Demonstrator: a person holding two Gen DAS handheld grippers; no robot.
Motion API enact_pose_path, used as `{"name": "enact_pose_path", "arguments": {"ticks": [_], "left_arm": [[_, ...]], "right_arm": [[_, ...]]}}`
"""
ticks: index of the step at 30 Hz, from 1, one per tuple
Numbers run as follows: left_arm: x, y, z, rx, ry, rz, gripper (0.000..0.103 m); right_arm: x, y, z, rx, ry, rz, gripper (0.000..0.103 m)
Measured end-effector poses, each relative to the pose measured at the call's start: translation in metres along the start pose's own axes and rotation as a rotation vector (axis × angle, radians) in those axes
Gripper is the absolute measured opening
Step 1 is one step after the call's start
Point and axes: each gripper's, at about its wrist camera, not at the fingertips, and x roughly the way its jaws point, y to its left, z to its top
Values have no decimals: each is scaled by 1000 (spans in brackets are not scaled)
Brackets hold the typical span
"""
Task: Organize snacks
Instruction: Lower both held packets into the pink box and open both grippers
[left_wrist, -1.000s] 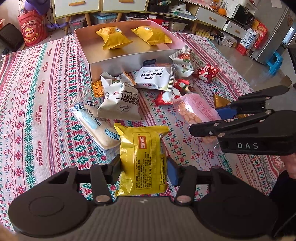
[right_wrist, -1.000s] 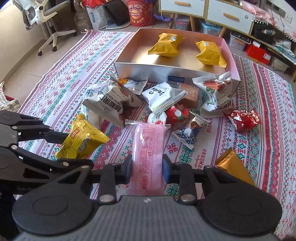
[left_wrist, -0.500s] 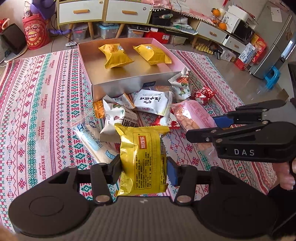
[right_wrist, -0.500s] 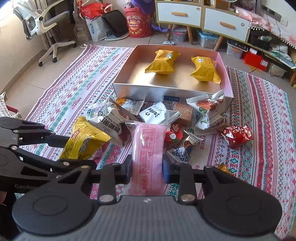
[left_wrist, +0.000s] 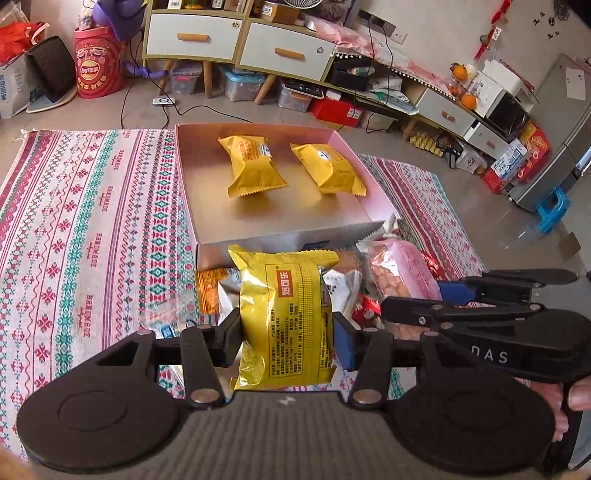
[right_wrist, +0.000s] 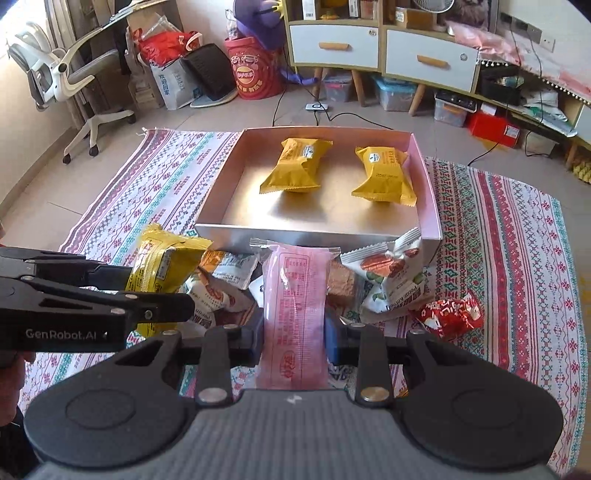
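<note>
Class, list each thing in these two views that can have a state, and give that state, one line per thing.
Left gripper: shut on yellow packet, held off the cloth.
Right gripper: shut on pink packet, held off the cloth.
Box: open, no lid, two yellow packs inside, apart.
Red wrapper: on the cloth, outside the box.
Drawers: closed.

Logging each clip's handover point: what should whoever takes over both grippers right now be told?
Left gripper: shut on a yellow packet, held in the air.
Right gripper: shut on a pink packet, also in the air.
Box: two yellow packets already inside.
Left to do: put both held packets in the box, then the loose pile in front of it and the red packet on the cloth.
</note>
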Motion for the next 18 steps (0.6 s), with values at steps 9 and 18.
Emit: {"name": "enact_pose_path", "arguments": {"ticks": [9, 18], "left_arm": [[24, 24, 48, -90, -45, 58, 56], [55, 35, 84, -164, -81, 117, 56]], "right_arm": [[25, -19, 41, 52, -25, -10, 29], [67, -40, 86, 156, -47, 12, 29]]}}
